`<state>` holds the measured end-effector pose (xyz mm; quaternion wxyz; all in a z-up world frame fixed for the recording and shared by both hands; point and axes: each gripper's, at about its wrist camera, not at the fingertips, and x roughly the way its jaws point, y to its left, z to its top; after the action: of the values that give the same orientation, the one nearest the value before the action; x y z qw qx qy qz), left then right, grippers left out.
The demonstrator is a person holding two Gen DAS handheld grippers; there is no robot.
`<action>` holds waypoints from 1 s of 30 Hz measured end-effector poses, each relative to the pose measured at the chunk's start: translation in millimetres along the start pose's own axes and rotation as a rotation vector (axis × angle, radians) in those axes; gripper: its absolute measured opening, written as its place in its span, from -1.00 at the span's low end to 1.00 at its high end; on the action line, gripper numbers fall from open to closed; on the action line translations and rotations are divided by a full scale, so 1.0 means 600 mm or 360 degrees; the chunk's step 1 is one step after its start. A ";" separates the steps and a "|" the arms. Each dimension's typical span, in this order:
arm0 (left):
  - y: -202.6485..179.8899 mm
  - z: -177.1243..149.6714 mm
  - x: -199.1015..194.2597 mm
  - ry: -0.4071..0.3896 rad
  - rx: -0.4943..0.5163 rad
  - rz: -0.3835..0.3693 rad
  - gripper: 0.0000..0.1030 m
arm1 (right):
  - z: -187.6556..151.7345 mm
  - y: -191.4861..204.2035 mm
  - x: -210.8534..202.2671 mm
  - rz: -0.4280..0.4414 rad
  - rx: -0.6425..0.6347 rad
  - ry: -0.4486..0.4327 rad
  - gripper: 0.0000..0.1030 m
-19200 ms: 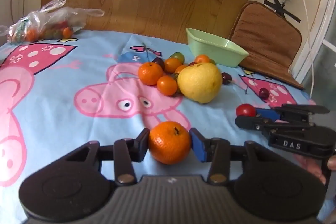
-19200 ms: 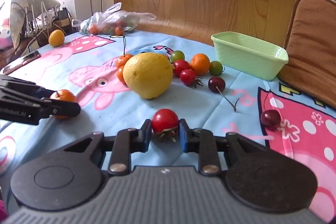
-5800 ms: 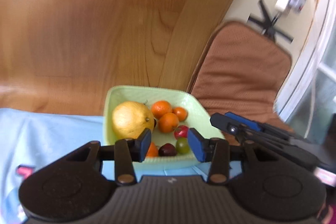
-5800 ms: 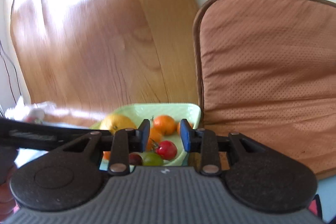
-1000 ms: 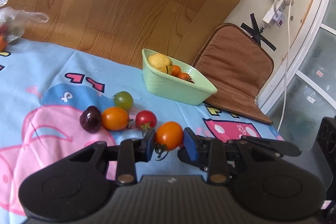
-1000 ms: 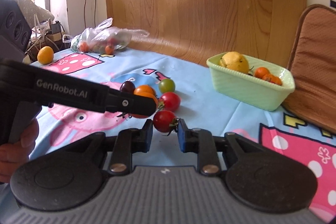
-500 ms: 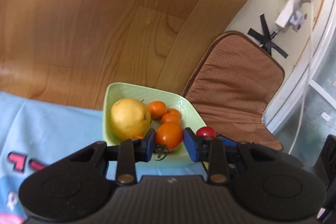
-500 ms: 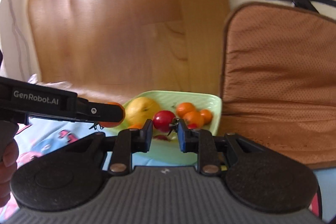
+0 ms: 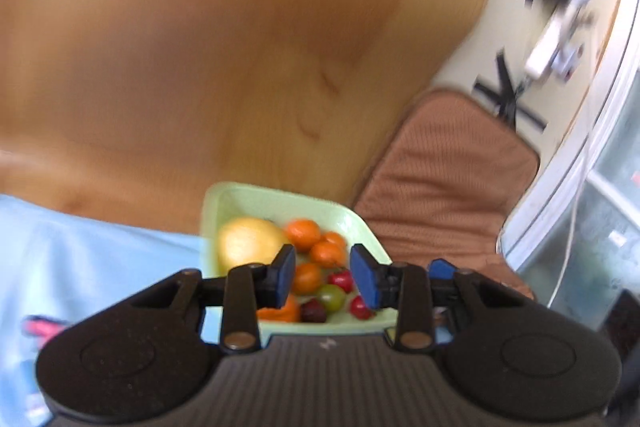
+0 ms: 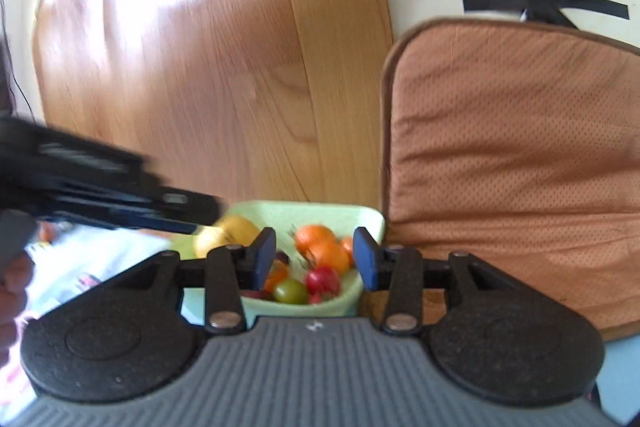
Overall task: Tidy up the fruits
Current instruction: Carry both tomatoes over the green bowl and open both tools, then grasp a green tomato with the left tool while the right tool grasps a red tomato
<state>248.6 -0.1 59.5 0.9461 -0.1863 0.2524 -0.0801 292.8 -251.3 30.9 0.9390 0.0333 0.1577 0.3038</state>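
While both claws hover over the green bowl, my left claw and right claw are opening with nothing pinched. Every fruit lies in the bowl: yellow fruit, oranges, tomatoes.

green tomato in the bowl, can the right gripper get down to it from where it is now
Probably yes. The right gripper hangs just above the green bowl, jaws opening with nothing between them, and the green tomato lies uncovered near the front. A red tomato crowds it, so the fingers might nudge that.
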 end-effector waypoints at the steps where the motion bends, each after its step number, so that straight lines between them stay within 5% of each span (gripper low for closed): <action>1: 0.013 -0.003 -0.029 -0.0030 -0.0015 0.0017 -0.34 | 0.004 0.004 -0.007 0.0054 0.0028 -0.0009 -0.12; 6: 0.090 -0.045 -0.145 -0.0040 -0.0073 0.0207 -0.33 | 0.007 0.044 -0.010 0.0371 0.0093 0.0154 -0.13; 11: 0.129 -0.068 -0.143 0.0111 -0.0136 0.0242 -0.33 | -0.036 0.138 -0.011 0.0547 -0.0158 0.0411 -0.13; 15: 0.115 -0.048 -0.085 0.0254 -0.0133 0.0123 -0.21 | -0.072 0.185 0.005 0.0504 -0.0320 0.0528 -0.14; 20: 0.097 -0.055 -0.017 0.0494 -0.0044 0.0259 -0.21 | -0.078 0.204 0.020 0.0466 -0.0368 0.0582 -0.15; 25: 0.108 -0.066 0.000 0.0524 -0.0147 0.0230 -0.40 | -0.080 0.205 0.042 0.0453 -0.0337 0.0655 -0.34; 30: 0.073 -0.058 0.004 0.0486 -0.0114 0.0171 -0.41 | -0.067 0.178 0.019 0.0388 -0.0302 0.0559 -0.36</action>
<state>235.7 28.5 13.2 0.8924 -0.1918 0.4056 -0.0477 228.9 -159.0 6.3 0.8525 -0.0898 0.2841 0.4296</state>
